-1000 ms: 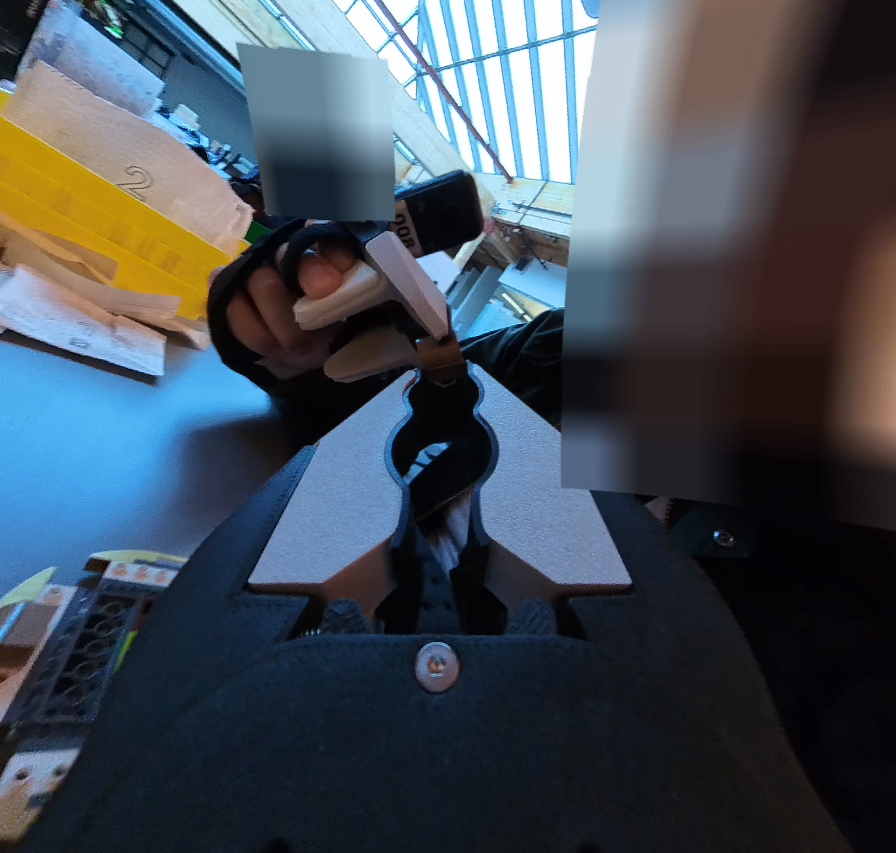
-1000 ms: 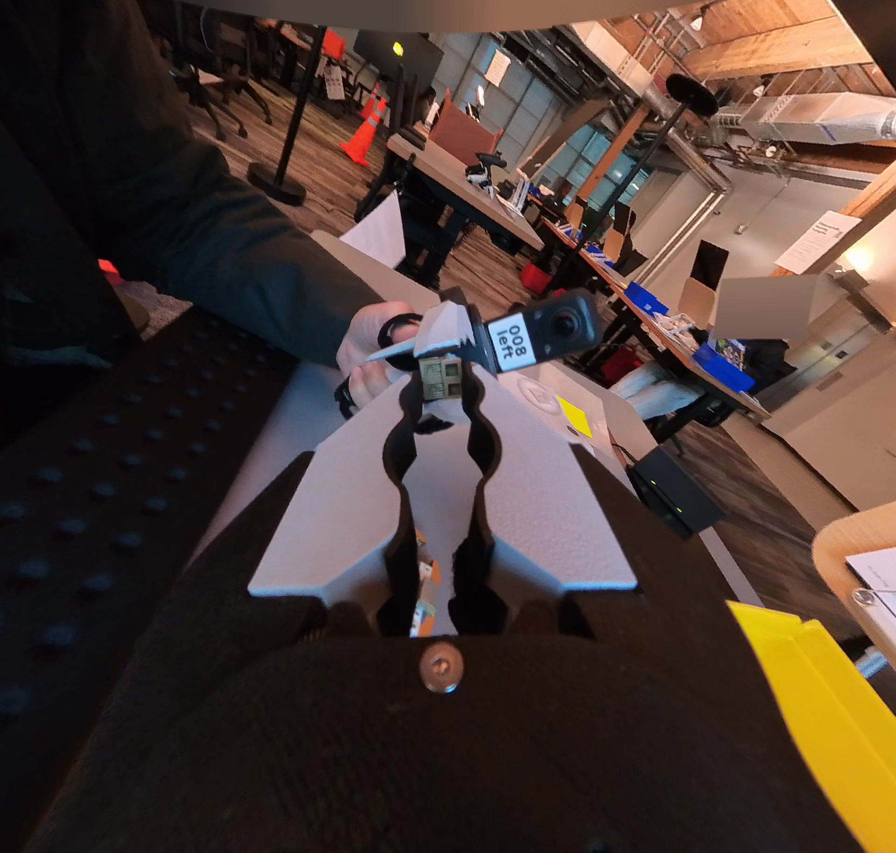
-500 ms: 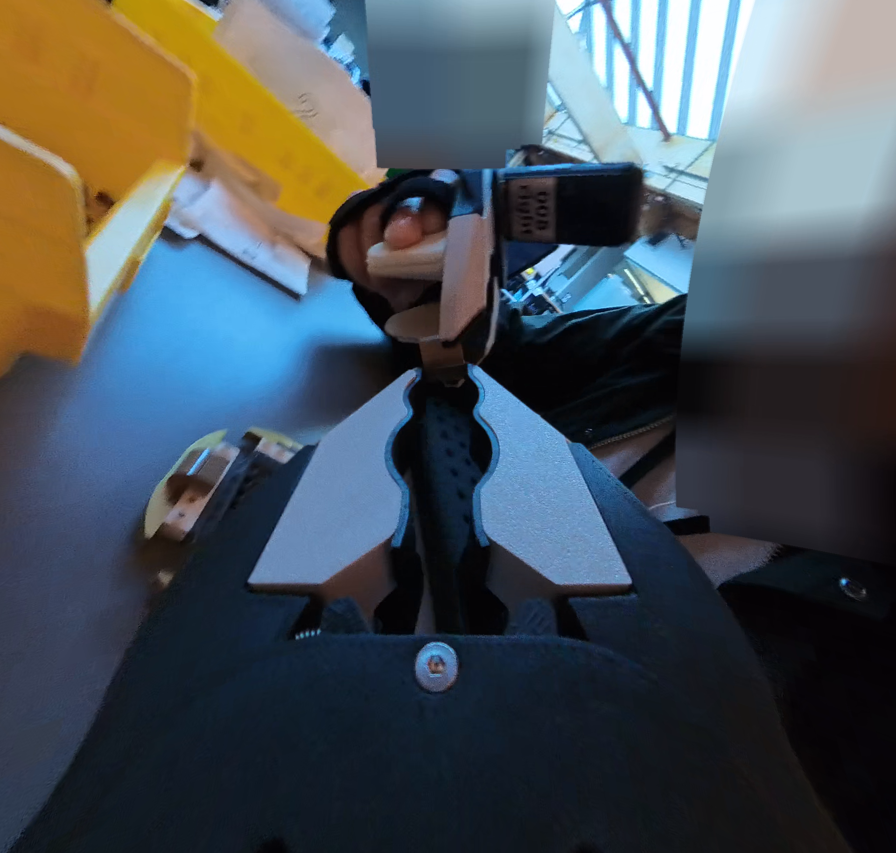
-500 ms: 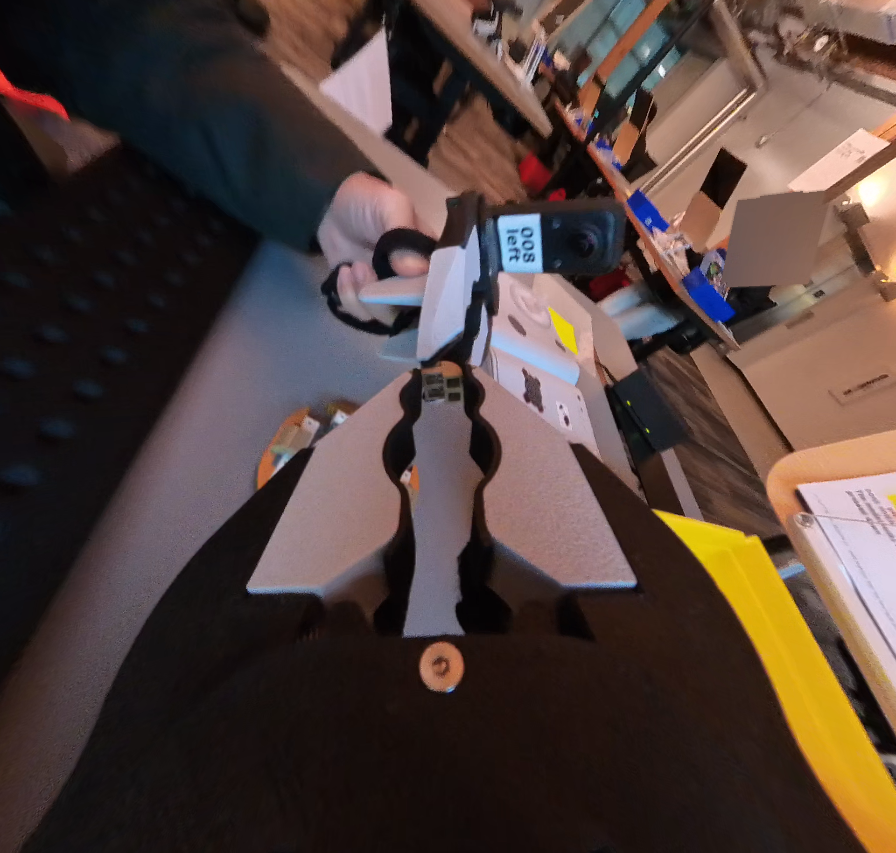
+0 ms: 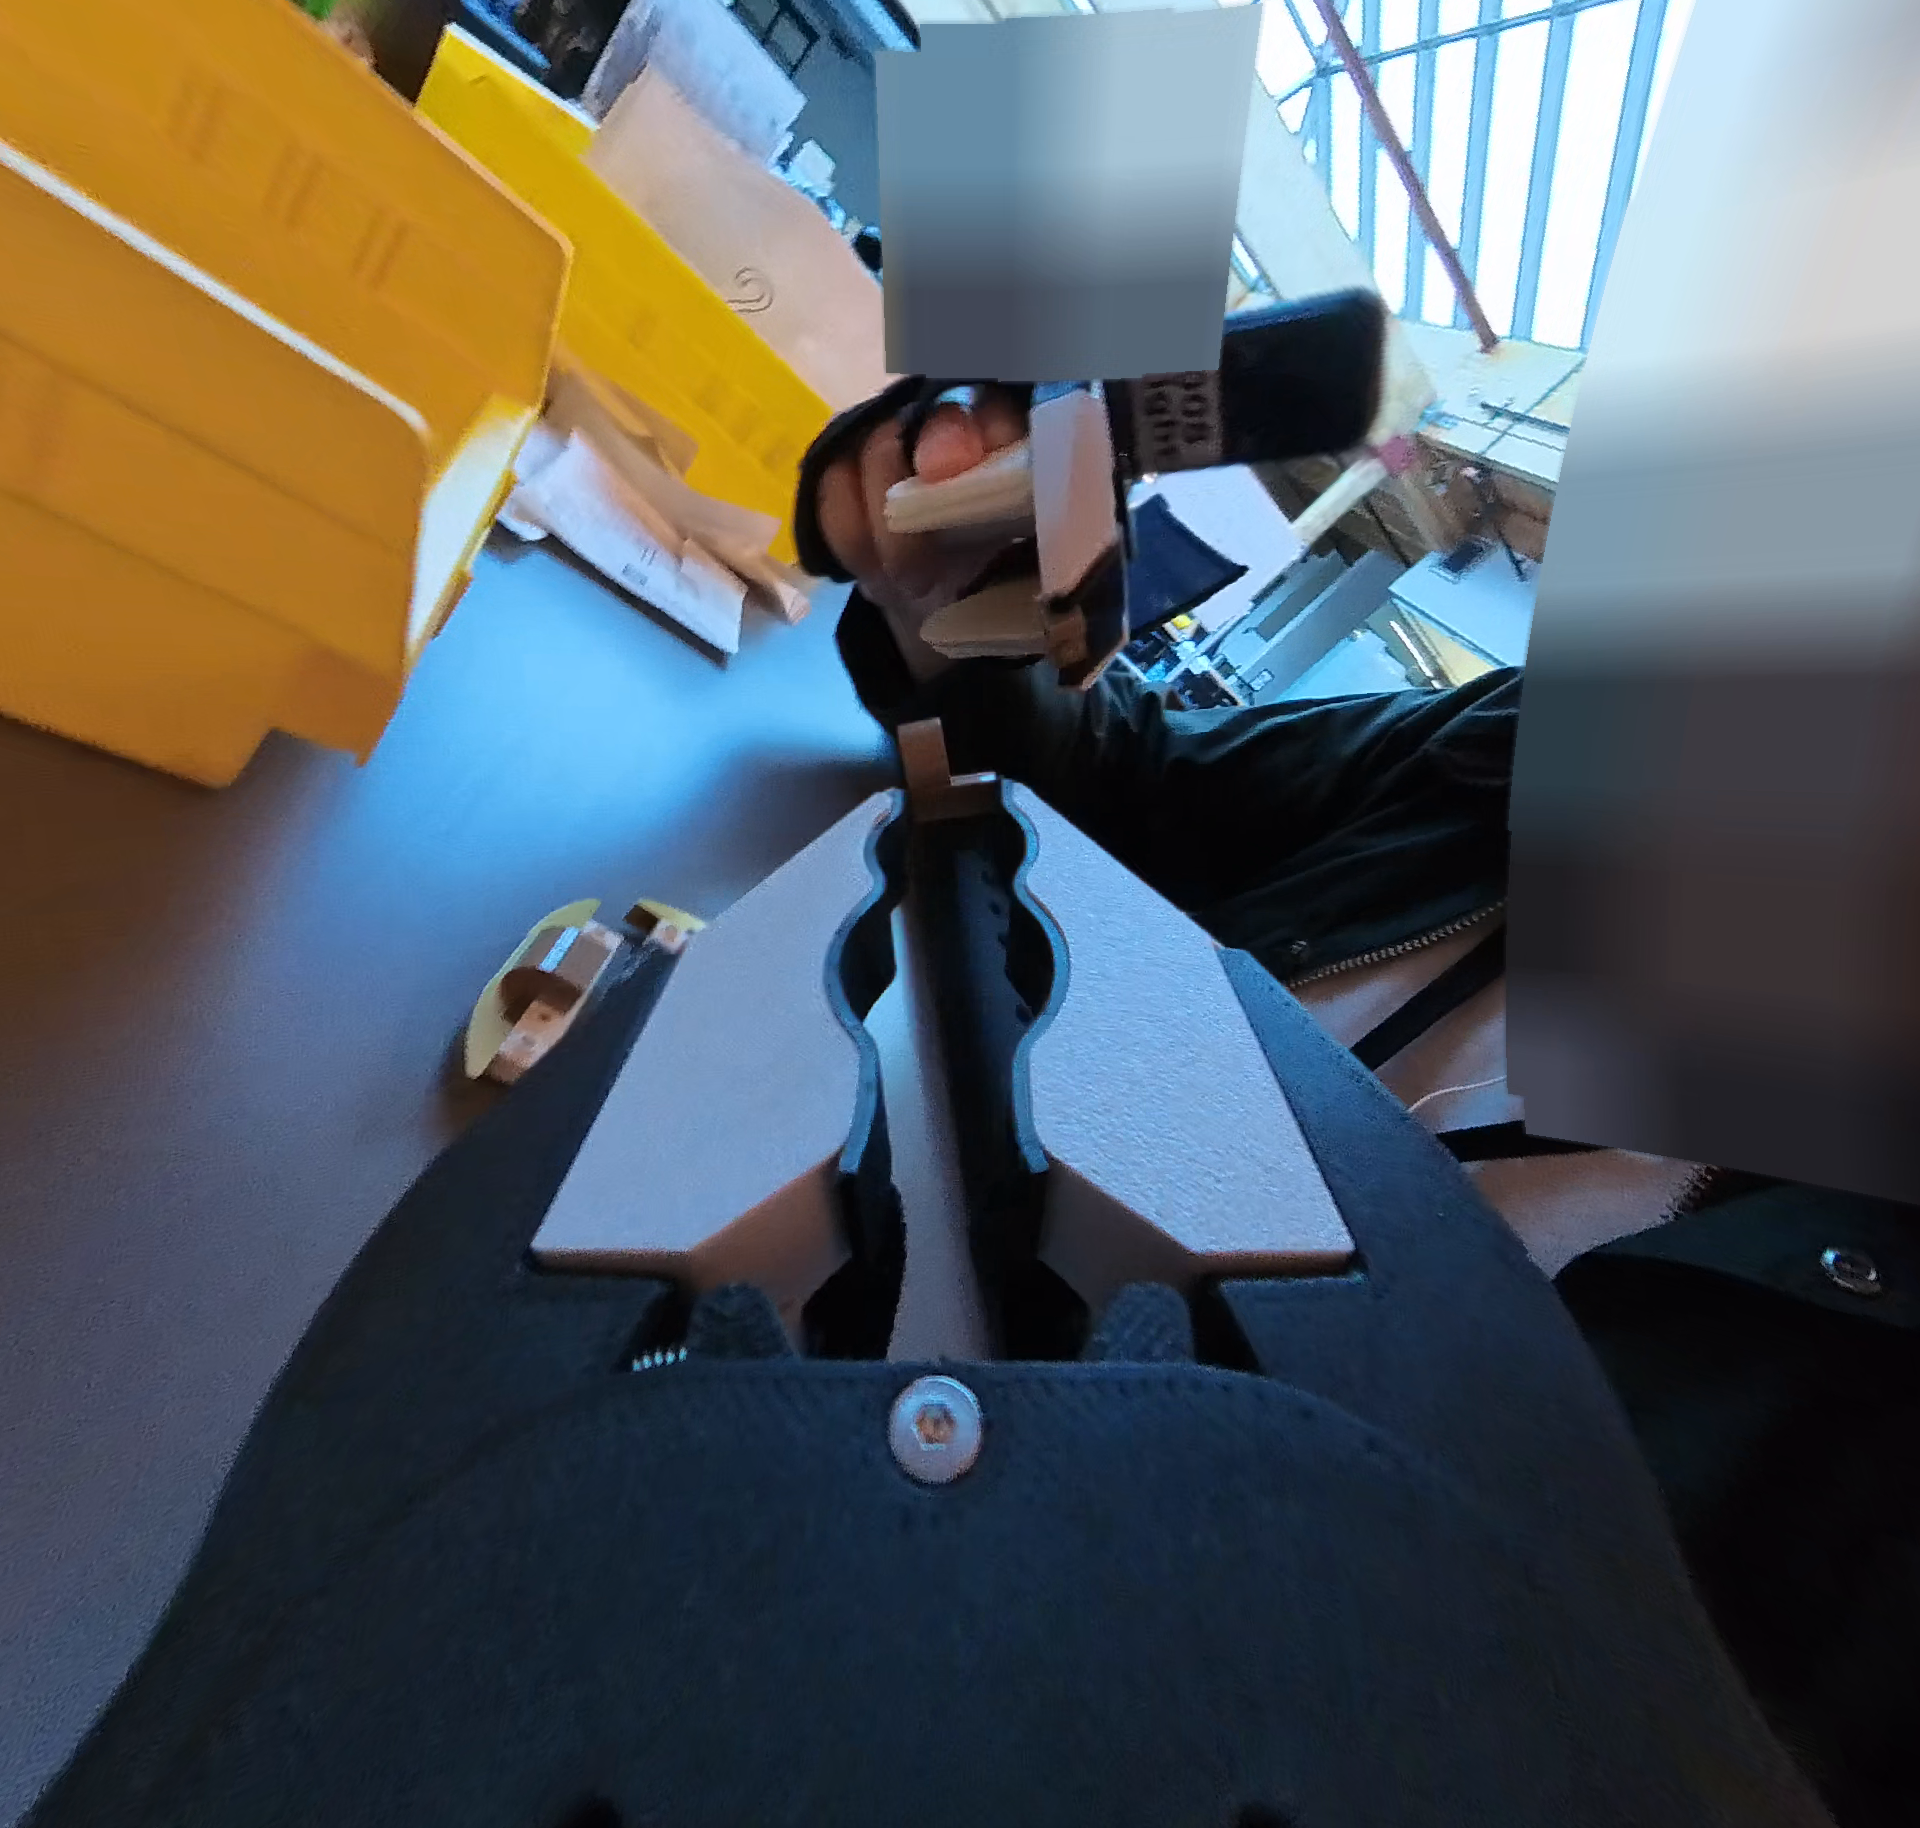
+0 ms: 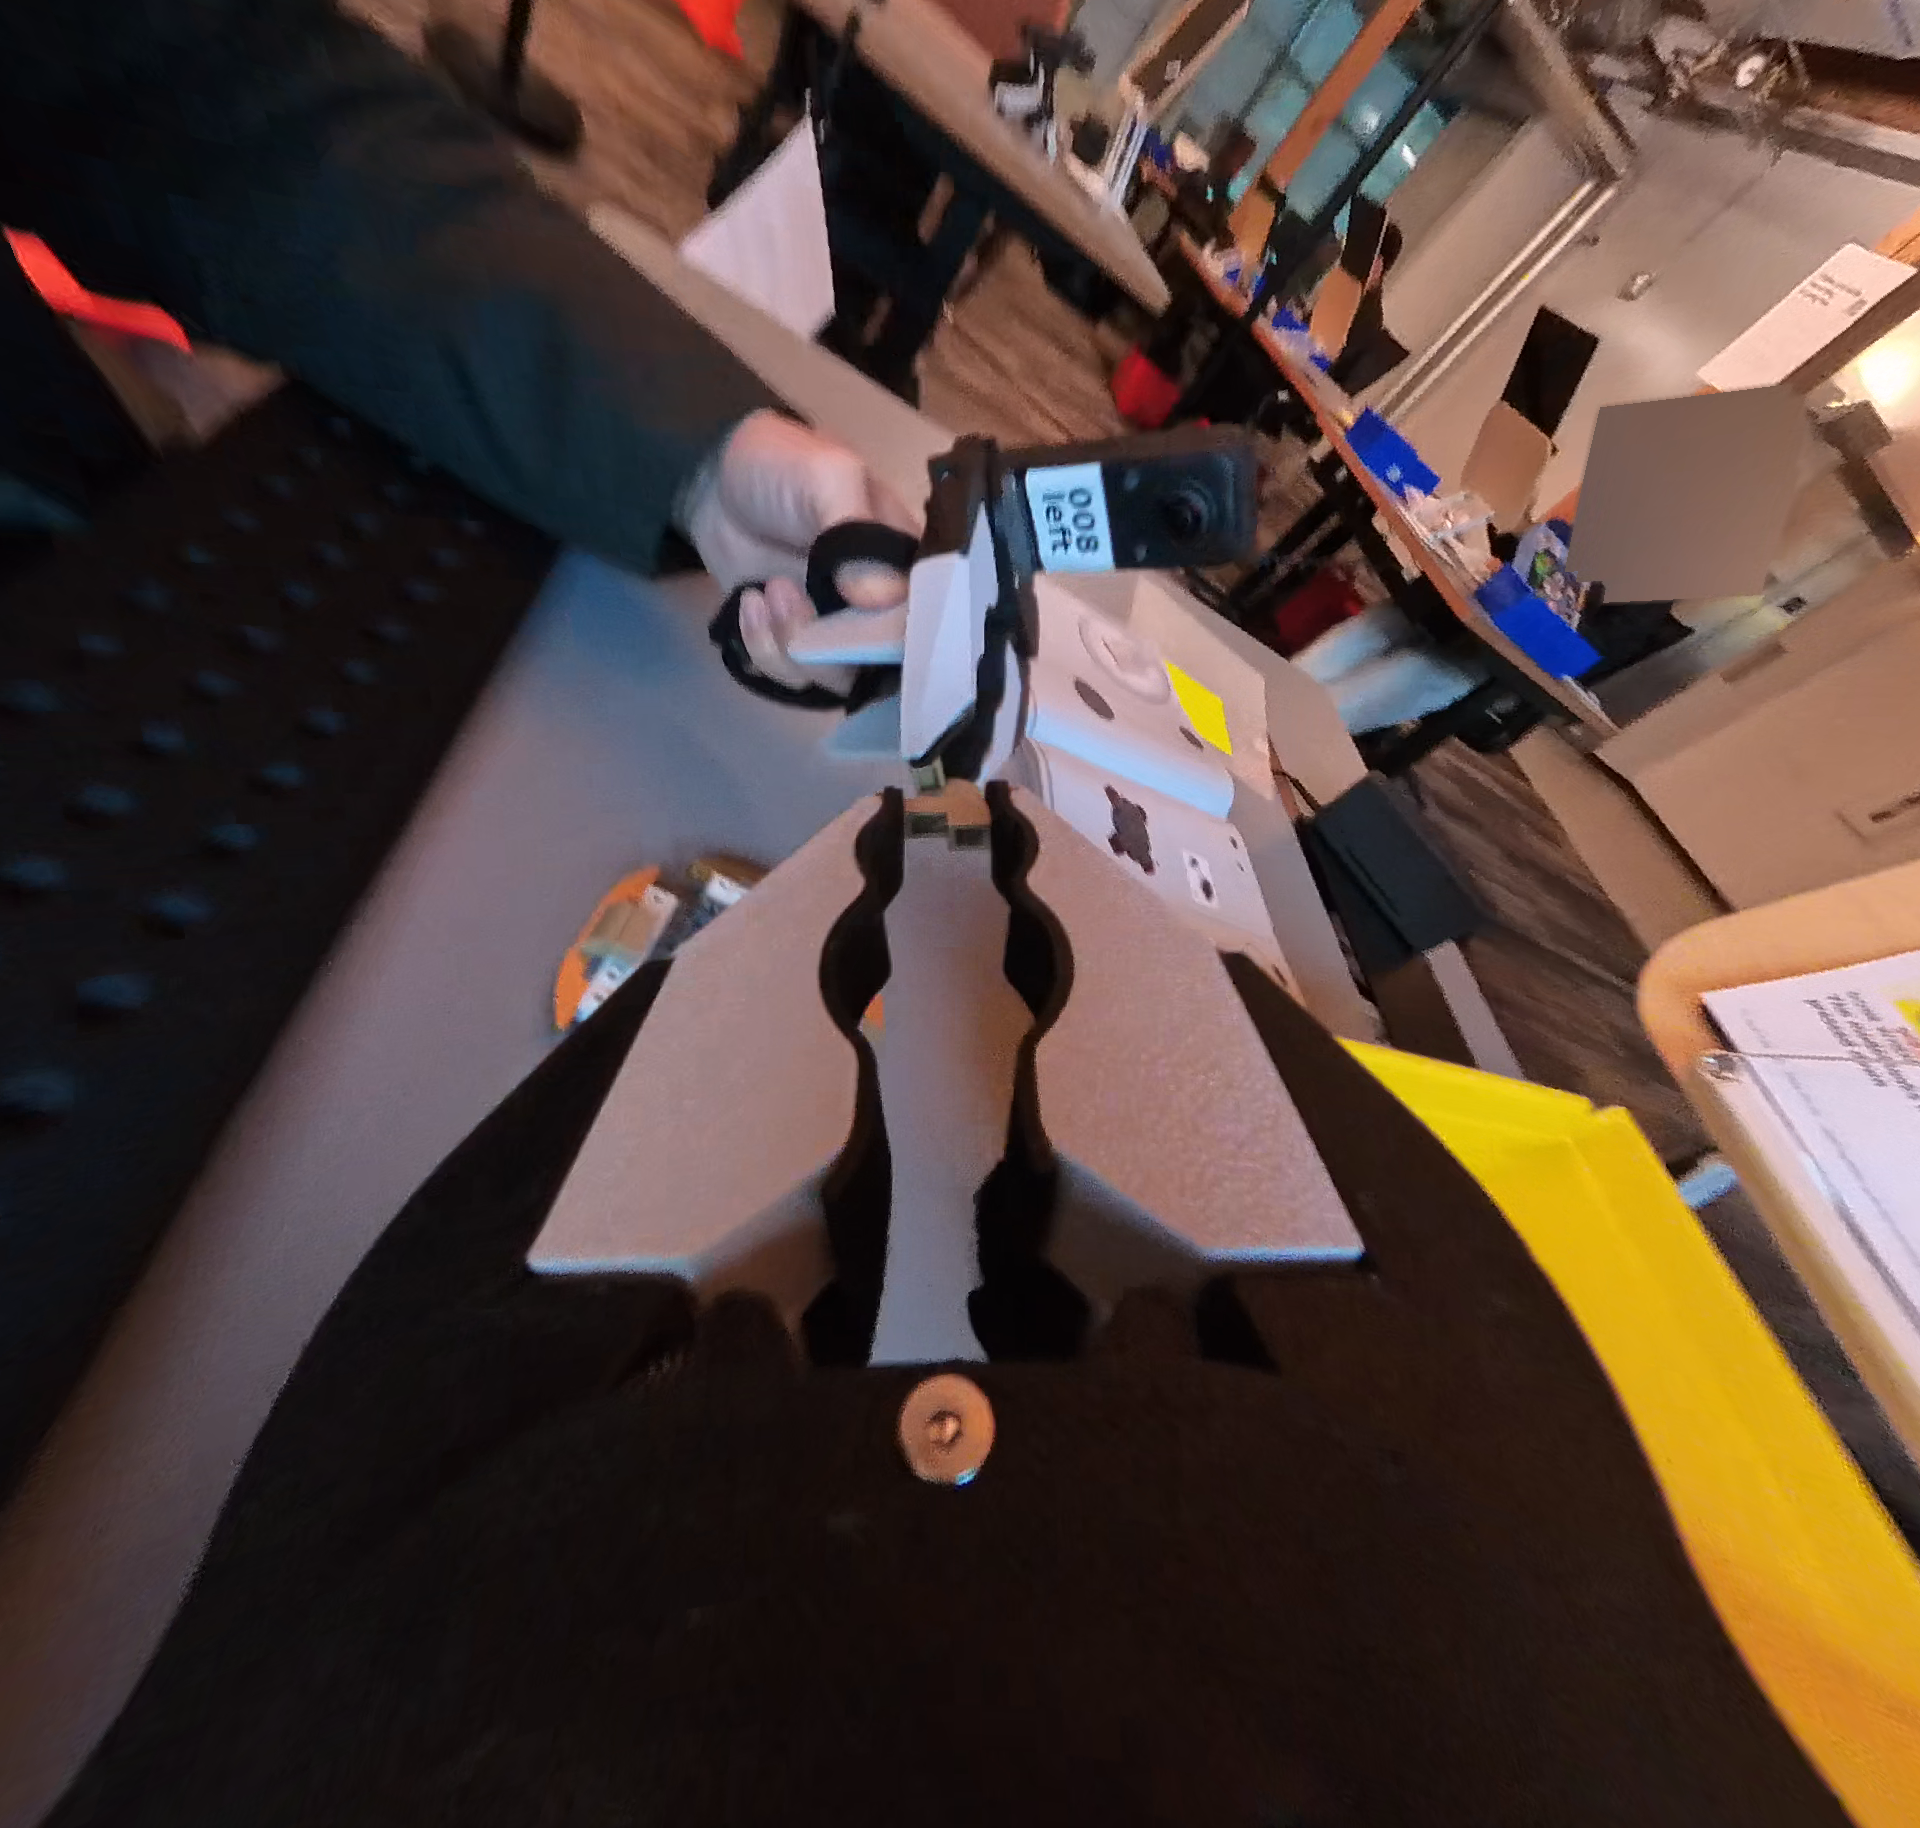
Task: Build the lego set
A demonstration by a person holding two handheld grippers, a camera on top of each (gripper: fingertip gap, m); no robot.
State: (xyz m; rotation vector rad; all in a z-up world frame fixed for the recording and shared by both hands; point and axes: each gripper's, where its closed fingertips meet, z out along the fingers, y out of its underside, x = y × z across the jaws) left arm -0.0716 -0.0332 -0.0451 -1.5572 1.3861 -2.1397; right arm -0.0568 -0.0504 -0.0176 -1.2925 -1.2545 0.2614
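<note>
My left gripper (image 5: 943,791) is shut on a small brown lego piece (image 5: 933,772) that sticks up past its tips. My right gripper (image 6: 943,810) is shut on a small tan lego piece (image 6: 943,826). The two grippers face each other tip to tip above the grey table (image 5: 260,1051). The right gripper (image 5: 1081,625) shows farther off in the left wrist view, a short gap from my left tips. The left gripper (image 6: 940,770) shows close ahead in the right wrist view. A partly built lego model (image 5: 545,989) with yellow curved parts lies on the table, below and left of the grippers; it also shows in the right wrist view (image 6: 634,931).
Stacked yellow bins (image 5: 260,376) and paper bags (image 5: 727,209) stand on the far left. A yellow bin (image 6: 1683,1415), a clipboard with paper (image 6: 1860,1082), a white box with holes (image 6: 1132,739) and a black dotted mat (image 6: 208,687) surround the work spot. The tips of one gripper are about 4 cm away from the tips of the other.
Both grippers have come down closer to the table and turned. Their tips, pressed together a second ago, now stand slightly apart, each with a small piece.
</note>
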